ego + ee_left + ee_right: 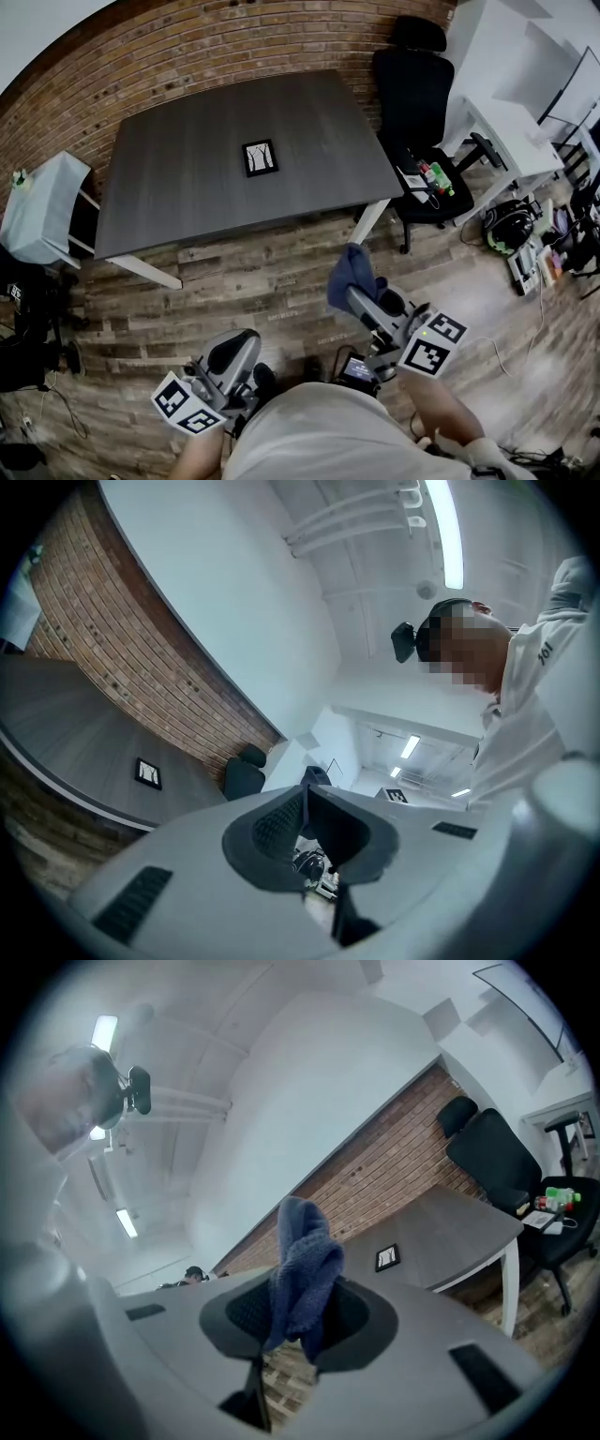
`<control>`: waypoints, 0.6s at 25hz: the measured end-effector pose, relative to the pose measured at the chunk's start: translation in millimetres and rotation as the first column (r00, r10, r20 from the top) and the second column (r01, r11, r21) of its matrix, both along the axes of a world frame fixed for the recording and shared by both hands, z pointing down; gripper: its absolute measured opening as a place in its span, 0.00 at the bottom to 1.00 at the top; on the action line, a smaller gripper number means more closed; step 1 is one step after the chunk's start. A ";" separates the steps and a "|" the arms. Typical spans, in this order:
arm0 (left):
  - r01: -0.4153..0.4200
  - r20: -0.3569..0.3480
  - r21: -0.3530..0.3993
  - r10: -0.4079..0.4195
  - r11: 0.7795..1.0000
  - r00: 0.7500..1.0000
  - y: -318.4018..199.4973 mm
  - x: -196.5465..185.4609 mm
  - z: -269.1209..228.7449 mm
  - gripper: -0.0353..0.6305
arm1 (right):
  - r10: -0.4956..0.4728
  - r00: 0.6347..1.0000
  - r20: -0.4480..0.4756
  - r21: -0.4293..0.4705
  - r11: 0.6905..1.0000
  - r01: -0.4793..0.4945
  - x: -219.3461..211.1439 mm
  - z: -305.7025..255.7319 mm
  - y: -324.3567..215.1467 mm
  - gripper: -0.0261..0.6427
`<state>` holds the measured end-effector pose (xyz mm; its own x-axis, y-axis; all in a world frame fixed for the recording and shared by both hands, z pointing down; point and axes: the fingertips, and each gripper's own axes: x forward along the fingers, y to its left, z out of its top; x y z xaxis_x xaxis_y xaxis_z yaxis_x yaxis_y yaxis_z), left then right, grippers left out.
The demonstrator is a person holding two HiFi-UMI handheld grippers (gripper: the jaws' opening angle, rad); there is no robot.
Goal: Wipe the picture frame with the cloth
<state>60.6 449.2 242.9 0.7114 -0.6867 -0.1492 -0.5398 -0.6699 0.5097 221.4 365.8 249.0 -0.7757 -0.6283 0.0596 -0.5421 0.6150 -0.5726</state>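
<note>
The right claw (295, 1321) is clamped on a blue cloth (302, 1269). Its own view shows the pads pinching the fabric, which stands bunched up out of the jaws. The head view gives only a blue lump at that claw's tip, above the wooden floor (281, 281). The left claw (305, 808) has its jaws together with nothing between them, which only its own view makes plain; from the head it is a grey body low by the person's torso. The picture frame (260, 157) lies flat on the dark surface (169, 187), well ahead of both claws and touched by neither. Each claw's view shows it small and far beyond its jaws.
</note>
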 end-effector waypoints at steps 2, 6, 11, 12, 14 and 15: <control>0.015 0.003 0.002 -0.015 1.000 1.000 -3.5 3.3 1.7 0.09 | -0.023 1.000 0.005 0.010 1.000 0.023 5.6 -0.8 -3.9 0.19; 0.050 0.017 -0.005 -0.050 0.999 0.999 -12.4 4.5 4.6 0.09 | -0.098 0.994 -0.043 0.079 0.992 0.102 5.9 -6.6 -10.7 0.19; 0.079 0.020 -0.034 -0.079 0.996 0.997 -30.2 -2.0 15.3 0.09 | -0.104 0.986 -0.128 0.089 0.989 0.116 1.4 6.5 -32.2 0.19; 0.079 0.021 -0.038 -0.078 0.996 0.997 -35.0 -3.1 16.7 0.09 | -0.103 0.987 -0.125 0.078 0.990 0.114 0.4 9.3 -37.2 0.19; 0.075 0.024 -0.044 -0.074 0.996 0.997 -47.6 -7.0 19.6 0.09 | -0.102 0.987 -0.121 0.054 0.993 0.110 -3.5 15.4 -48.8 0.20; 0.073 0.026 -0.045 -0.071 0.996 0.997 -54.9 -10.0 21.4 0.09 | -0.100 0.987 -0.123 0.042 0.993 0.106 -6.6 19.5 -55.1 0.20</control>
